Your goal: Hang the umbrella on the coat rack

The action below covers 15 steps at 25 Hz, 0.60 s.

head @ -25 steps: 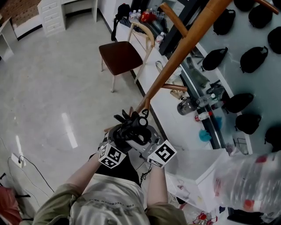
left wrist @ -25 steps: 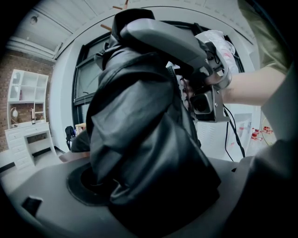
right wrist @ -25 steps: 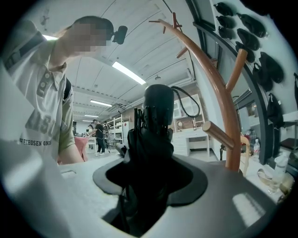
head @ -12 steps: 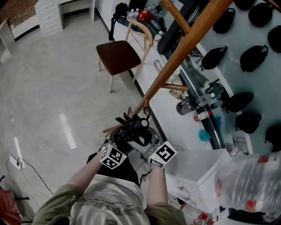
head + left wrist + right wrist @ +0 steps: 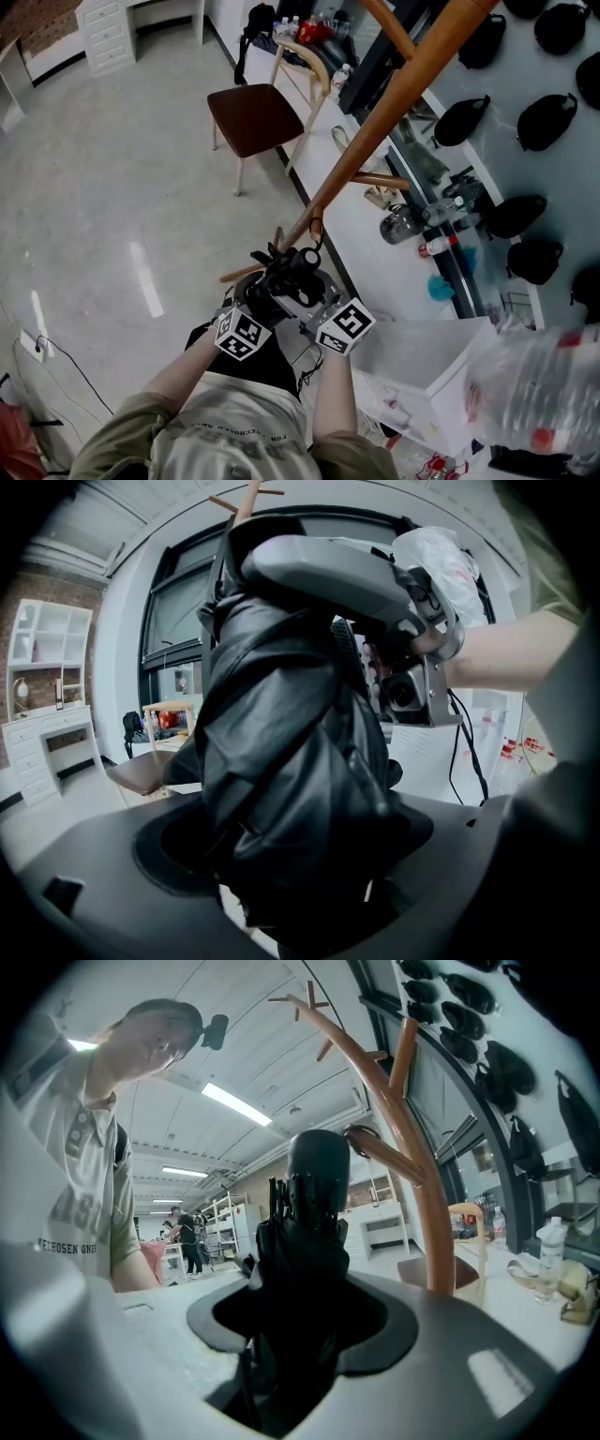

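Folded black umbrella (image 5: 284,275) is held between both tongs, just in front of the person's chest and close beside the wooden coat rack (image 5: 394,94) trunk.

- Left tongs (image 5: 291,841): pinching the bunched canopy fabric.
- Right tongs (image 5: 298,1354): pinching the umbrella lower down its body.
- Long axis: roughly upright in the right gripper view, with the rounded handle end uppermost. In the head view it is foreshortened, with that end toward the rack.
- Contact between the handle end and the trunk cannot be made out.
- White desk (image 5: 366,246) lies beyond the rack.
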{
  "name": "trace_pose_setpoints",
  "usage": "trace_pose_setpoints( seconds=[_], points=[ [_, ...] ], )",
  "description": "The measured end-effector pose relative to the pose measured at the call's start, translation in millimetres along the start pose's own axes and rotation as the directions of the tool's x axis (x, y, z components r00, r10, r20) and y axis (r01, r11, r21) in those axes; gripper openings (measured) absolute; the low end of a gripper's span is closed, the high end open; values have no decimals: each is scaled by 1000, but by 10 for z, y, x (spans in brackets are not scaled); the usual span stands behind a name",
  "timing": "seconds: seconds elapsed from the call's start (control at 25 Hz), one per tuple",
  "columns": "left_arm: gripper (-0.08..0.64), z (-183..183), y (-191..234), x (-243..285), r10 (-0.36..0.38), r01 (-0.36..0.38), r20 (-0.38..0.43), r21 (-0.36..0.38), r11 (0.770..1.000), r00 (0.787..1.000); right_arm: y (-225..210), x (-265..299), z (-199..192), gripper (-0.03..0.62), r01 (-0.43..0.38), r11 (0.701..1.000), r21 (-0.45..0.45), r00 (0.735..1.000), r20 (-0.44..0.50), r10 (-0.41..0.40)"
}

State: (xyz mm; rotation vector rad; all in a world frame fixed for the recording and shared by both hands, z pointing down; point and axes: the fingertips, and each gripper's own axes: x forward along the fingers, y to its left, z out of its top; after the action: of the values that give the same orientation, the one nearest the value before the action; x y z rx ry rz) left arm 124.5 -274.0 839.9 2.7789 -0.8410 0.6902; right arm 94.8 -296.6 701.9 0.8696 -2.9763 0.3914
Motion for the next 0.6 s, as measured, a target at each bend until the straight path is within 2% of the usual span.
trace_pose_setpoints(
  seconds=[0.28,0.48,0.6],
  points=[
    [445,-174,161,12,38,-39,-20,-40,998,999,-311,-12,-64,218,81,996,37,996,34,-82],
    [445,-298,310,-102,73,-75,-28,-58,996,997,-599,110,-235,218,150,988,21,988,-24,-149],
    [445,-270,428,-187,101,-101,-4,-76,992,995,-732,164,-365,218,196,981,13,979,-57,-195]
  ],
)
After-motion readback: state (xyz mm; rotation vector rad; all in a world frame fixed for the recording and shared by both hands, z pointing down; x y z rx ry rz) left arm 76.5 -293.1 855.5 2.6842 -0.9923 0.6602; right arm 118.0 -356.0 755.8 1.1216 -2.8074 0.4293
